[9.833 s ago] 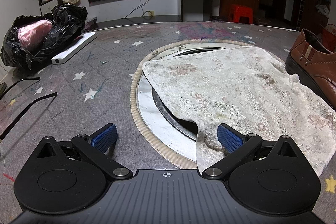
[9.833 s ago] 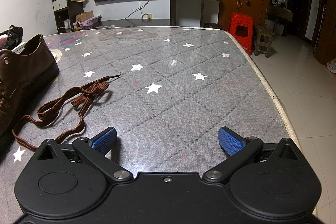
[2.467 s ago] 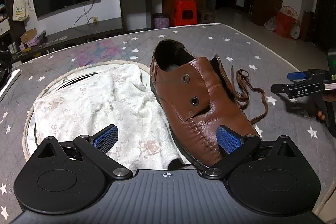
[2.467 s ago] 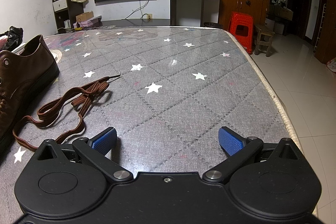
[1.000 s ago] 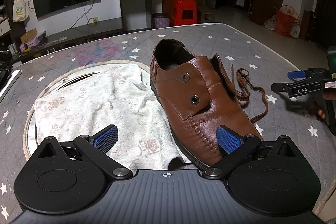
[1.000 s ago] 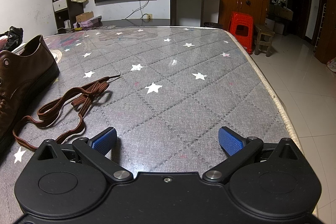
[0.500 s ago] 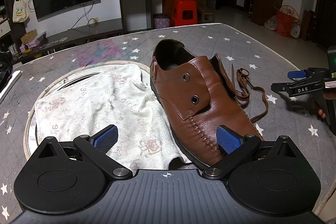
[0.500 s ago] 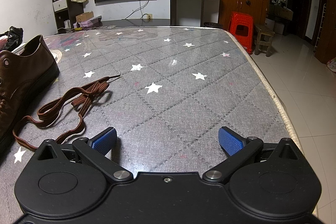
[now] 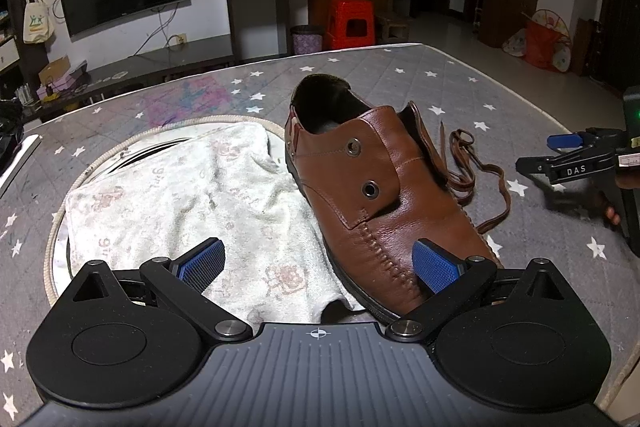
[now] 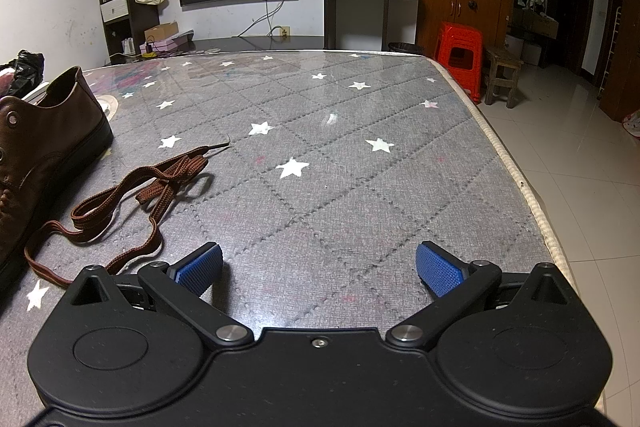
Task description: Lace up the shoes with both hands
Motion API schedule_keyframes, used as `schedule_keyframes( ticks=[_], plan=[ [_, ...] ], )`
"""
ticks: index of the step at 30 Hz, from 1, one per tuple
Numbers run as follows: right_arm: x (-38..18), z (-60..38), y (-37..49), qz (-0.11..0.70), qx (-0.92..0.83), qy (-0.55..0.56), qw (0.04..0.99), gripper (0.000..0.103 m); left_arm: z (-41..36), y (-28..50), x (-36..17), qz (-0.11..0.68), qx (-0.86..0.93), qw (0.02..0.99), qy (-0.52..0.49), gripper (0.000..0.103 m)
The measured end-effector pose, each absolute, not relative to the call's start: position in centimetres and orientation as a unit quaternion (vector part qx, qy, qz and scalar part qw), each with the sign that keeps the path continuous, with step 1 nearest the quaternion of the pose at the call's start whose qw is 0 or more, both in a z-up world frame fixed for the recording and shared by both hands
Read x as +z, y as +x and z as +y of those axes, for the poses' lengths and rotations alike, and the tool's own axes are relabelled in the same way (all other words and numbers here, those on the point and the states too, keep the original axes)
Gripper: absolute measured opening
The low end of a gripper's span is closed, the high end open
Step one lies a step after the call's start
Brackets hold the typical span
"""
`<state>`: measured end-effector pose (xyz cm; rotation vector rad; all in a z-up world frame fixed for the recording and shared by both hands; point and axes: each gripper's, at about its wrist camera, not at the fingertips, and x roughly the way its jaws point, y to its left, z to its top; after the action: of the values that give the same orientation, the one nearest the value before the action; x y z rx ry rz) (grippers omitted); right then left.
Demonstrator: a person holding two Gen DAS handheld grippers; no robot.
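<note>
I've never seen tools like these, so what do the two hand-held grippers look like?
Each is matte black. The left hand-held gripper and the right hand-held gripper both have two angled fingers tipped with blue textured pads, silver pivot screws and two round housings. From the side, the right one bears white "DAS" lettering and a green light. No cables or sleeves show.
</note>
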<state>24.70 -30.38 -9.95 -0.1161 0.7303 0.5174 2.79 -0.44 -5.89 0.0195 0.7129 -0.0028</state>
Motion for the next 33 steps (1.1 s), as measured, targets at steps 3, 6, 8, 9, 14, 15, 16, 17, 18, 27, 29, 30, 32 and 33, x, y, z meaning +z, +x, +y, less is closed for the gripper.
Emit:
schedule_keyframes(
  ticks=[3, 6, 8, 9, 14, 15, 16, 17, 18, 27, 29, 30, 32, 33],
  plan=[
    [-9.96, -30.37, 24.71, 0.353, 0.25, -0.056, 0.9, 0.103, -0.23, 2.84, -5.94, 0.349, 0.002, 0.937, 0.006, 0.101],
    [-9.96, -30.37, 24.71, 0.353, 0.25, -0.056, 0.9, 0.103, -0.11, 2.9, -5.98, 0.351, 0.007, 0.936, 0.005, 0.101],
    [-9.97, -30.35, 24.71, 0.353, 0.25, -0.056, 0.9, 0.103, -0.06, 2.89, -6.0, 0.352, 0.008, 0.936, 0.004, 0.101],
    [-9.97, -30.35, 24.71, 0.353, 0.25, -0.056, 0.9, 0.103, -0.07, 2.88, -5.99, 0.352, 0.009, 0.936, 0.003, 0.101],
    [-9.95, -30.39, 24.71, 0.353, 0.25, -0.056, 0.9, 0.103, -0.1, 2.95, -6.02, 0.352, 0.005, 0.936, 0.001, 0.101],
    [-9.95, -30.38, 24.71, 0.353, 0.25, -0.056, 0.9, 0.103, -0.13, 2.96, -6.01, 0.352, 0.006, 0.936, 0.002, 0.101],
    [-9.96, -30.37, 24.7, 0.353, 0.25, -0.056, 0.9, 0.103, -0.15, 2.96, -6.0, 0.352, 0.007, 0.936, 0.003, 0.101],
    [-9.96, -30.36, 24.7, 0.353, 0.25, -0.056, 0.9, 0.103, -0.17, 2.94, -5.99, 0.352, 0.007, 0.936, 0.003, 0.101],
    [-9.96, -30.35, 24.71, 0.353, 0.25, -0.056, 0.9, 0.103, -0.19, 2.92, -5.98, 0.352, 0.006, 0.936, 0.003, 0.101],
    [-9.96, -30.36, 24.71, 0.353, 0.25, -0.056, 0.9, 0.103, 0.07, 2.65, -5.96, 0.351, 0.003, 0.936, -0.01, 0.101],
    [-9.96, -30.36, 24.7, 0.353, 0.25, -0.056, 0.9, 0.103, 0.07, 2.65, -5.94, 0.351, 0.002, 0.936, -0.008, 0.101],
    [-9.96, -30.37, 24.7, 0.353, 0.25, -0.056, 0.9, 0.103, 0.06, 2.66, -5.94, 0.35, 0.001, 0.937, -0.008, 0.101],
    [-9.95, -30.39, 24.71, 0.353, 0.25, -0.056, 0.9, 0.103, -0.02, 2.64, -5.95, 0.351, 0.003, 0.936, -0.005, 0.101],
    [-9.96, -30.36, 24.71, 0.353, 0.25, -0.056, 0.9, 0.103, -0.06, 2.63, -5.96, 0.352, 0.004, 0.936, -0.003, 0.101]
  ],
)
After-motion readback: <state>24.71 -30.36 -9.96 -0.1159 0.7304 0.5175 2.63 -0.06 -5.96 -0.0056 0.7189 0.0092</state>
